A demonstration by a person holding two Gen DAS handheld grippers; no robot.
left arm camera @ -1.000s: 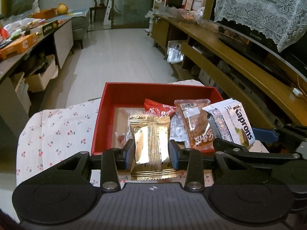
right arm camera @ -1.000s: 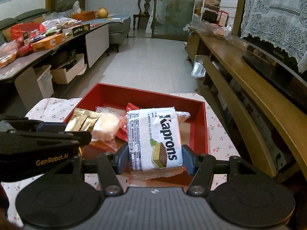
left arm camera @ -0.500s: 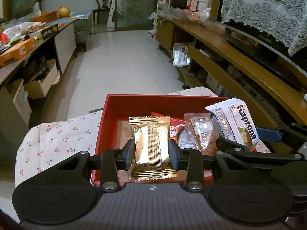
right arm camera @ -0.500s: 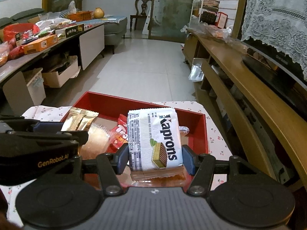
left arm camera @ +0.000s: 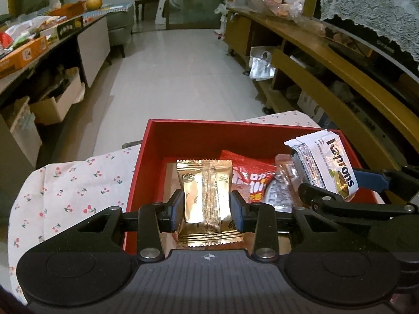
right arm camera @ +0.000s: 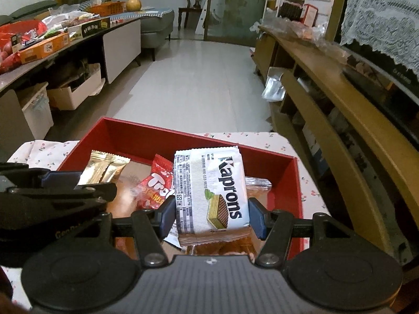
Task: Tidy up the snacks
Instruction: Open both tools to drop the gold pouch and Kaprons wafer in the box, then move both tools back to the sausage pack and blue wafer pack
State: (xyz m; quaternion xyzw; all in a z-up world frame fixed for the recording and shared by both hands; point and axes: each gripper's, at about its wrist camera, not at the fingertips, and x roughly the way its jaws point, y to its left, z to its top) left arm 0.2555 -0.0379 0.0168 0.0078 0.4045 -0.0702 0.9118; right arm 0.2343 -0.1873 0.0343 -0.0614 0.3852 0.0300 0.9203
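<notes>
Both grippers have lifted over the red rectangular tray (left arm camera: 199,133): left gripper (left arm camera: 207,208) clamps the gold foil packet (left arm camera: 204,191), right gripper (right arm camera: 210,216) the white Kaprons wafer pack (right arm camera: 212,191), suggesting removal or re-sorting.

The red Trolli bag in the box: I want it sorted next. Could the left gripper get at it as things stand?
Probably not yet. The left gripper is shut on the gold packet, so its jaws are full. The red Trolli bag lies just to its right in the red box, uncovered on top, so the way looks free after a release.
</notes>
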